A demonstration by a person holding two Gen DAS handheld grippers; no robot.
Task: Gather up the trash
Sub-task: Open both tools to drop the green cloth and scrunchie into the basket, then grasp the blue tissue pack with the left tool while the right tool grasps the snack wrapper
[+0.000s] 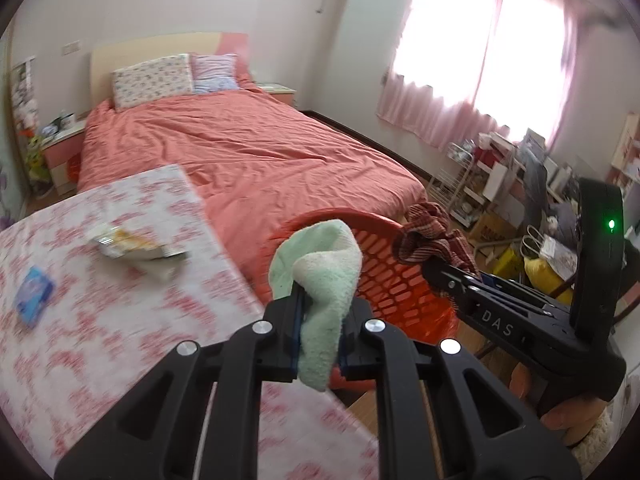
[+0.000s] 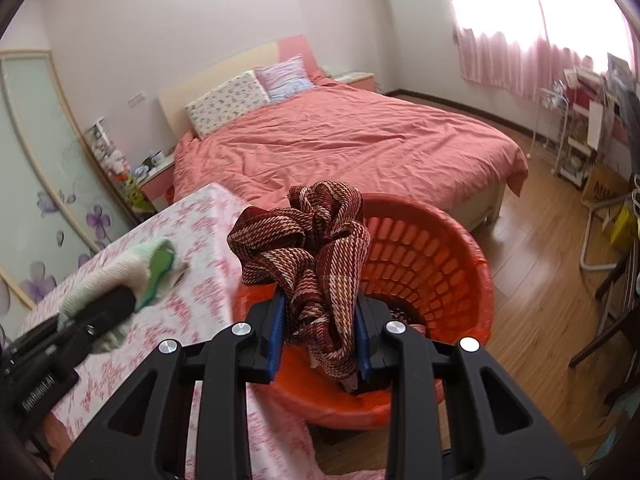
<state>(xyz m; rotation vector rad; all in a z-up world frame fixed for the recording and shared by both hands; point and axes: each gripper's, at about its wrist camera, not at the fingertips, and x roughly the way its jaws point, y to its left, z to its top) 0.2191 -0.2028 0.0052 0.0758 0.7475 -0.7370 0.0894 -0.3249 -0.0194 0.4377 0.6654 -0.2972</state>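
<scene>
Closest to me, my left gripper point(image 1: 320, 320) is pinching a pale green towel point(image 1: 320, 280), its blue pads pressed onto the folds, the cloth bunched above the fingers and hanging below them, up in the air just on my side of the orange basket point(image 2: 440, 256). My right gripper point(image 2: 320, 328) is clamped the same way on a crumpled red-and-white woven cloth point(image 2: 308, 248), which I hold over the basket's near rim; something dark lies at the bottom of the basket, too small for me to make out. The basket stands on the wooden floor point(image 2: 532, 292), touching or just beside the corner of the bench point(image 1: 132, 320), which is covered in a pink-flowered cloth. To the left of the basket, on the bench, lie a crumpled wrapper point(image 1: 136, 246) and, further left, a small blue packet point(image 1: 34, 294), both blurred. Beyond the basket is the bed point(image 2: 352, 140) with its salmon cover and two pillows at the headboard. To the right of the basket, far off, pink curtains point(image 1: 472, 80) glow over the window above cluttered shelves.
</scene>
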